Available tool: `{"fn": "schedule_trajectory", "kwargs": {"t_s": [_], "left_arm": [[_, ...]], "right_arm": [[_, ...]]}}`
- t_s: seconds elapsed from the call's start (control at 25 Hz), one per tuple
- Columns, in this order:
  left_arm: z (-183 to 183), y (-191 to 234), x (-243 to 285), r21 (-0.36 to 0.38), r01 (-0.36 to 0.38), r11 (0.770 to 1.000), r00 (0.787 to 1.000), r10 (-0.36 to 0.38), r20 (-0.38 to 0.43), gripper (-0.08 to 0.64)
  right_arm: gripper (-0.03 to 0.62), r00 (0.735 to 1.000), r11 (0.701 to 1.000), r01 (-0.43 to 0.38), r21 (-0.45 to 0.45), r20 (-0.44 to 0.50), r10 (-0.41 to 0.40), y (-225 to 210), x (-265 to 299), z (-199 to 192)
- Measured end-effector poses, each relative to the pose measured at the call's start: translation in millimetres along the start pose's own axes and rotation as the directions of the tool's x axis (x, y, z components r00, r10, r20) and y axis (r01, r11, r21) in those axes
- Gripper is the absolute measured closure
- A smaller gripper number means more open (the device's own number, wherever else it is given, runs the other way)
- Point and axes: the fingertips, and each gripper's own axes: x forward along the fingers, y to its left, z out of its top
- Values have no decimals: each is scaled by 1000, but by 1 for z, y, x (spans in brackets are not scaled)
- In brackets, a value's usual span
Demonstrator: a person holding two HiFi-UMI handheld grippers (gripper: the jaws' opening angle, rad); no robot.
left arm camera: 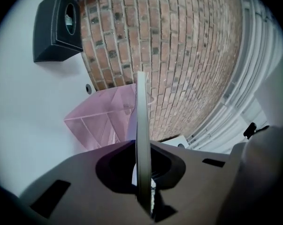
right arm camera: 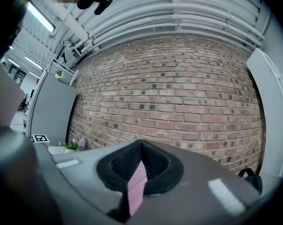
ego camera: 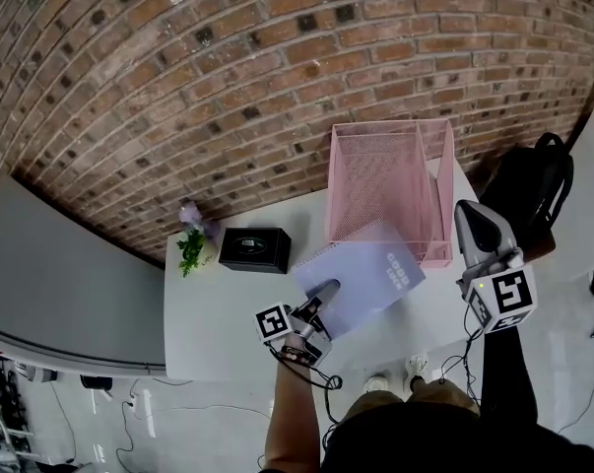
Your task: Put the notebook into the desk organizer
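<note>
A lavender spiral notebook [ego camera: 365, 276] hangs tilted over the white table [ego camera: 218, 323], its far corner near the front of the pink mesh desk organizer [ego camera: 390, 190]. My left gripper [ego camera: 321, 296] is shut on the notebook's near left edge. In the left gripper view the notebook [left arm camera: 141, 121] shows edge-on, clamped between the jaws of the left gripper [left arm camera: 144, 172], and the organizer [left arm camera: 101, 121] lies just behind it. My right gripper [ego camera: 471, 215] is raised at the table's right end beside the organizer, shut and empty. In the right gripper view the right gripper [right arm camera: 136, 175] faces the brick wall.
A black box [ego camera: 254, 248] and a small potted plant with a purple flower [ego camera: 191, 239] stand at the table's back left. A black backpack [ego camera: 535, 190] sits past the right end. The brick wall [ego camera: 228, 87] runs behind the table. Cables lie on the floor below.
</note>
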Motion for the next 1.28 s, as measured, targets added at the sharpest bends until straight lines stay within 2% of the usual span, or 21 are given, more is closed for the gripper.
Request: {"fn": "schedule_trajectory", "kwargs": {"t_s": [0.28,0.4,0.48,0.56,0.68,0.88,1.0,1.28], "left_arm": [[0,-4,4,-66,25,998,994,-18,104,525],[-3,-3,6,-108,-5,994,986,23,167,525],[-4,-2,8,-108,-40,993,976,62,209,525],[-7,0,12,-121,-60,991,959,91,267,525],[-10,9,7,-154,-107,982,923,156,353,525],[-17,12,-1,-142,-167,976,871,214,443,525],[-18,14,-1,-120,-214,969,847,245,472,525],[-25,28,15,-145,-295,944,792,326,515,526]], "right_arm": [[592,1000,1000,1,-12,1,-1,3,-1,2],[592,1000,1000,1,-17,0,-1,4,0,5],[592,1000,1000,-3,-22,0,3,6,0,5],[592,1000,1000,-7,-24,1,7,6,0,5],[592,1000,999,-17,-32,-4,16,9,-1,4],[592,1000,999,-23,-37,-3,23,11,-4,6],[592,999,999,-33,-36,-4,33,14,-5,5],[592,999,999,-31,-24,-10,31,9,-10,0]]}}
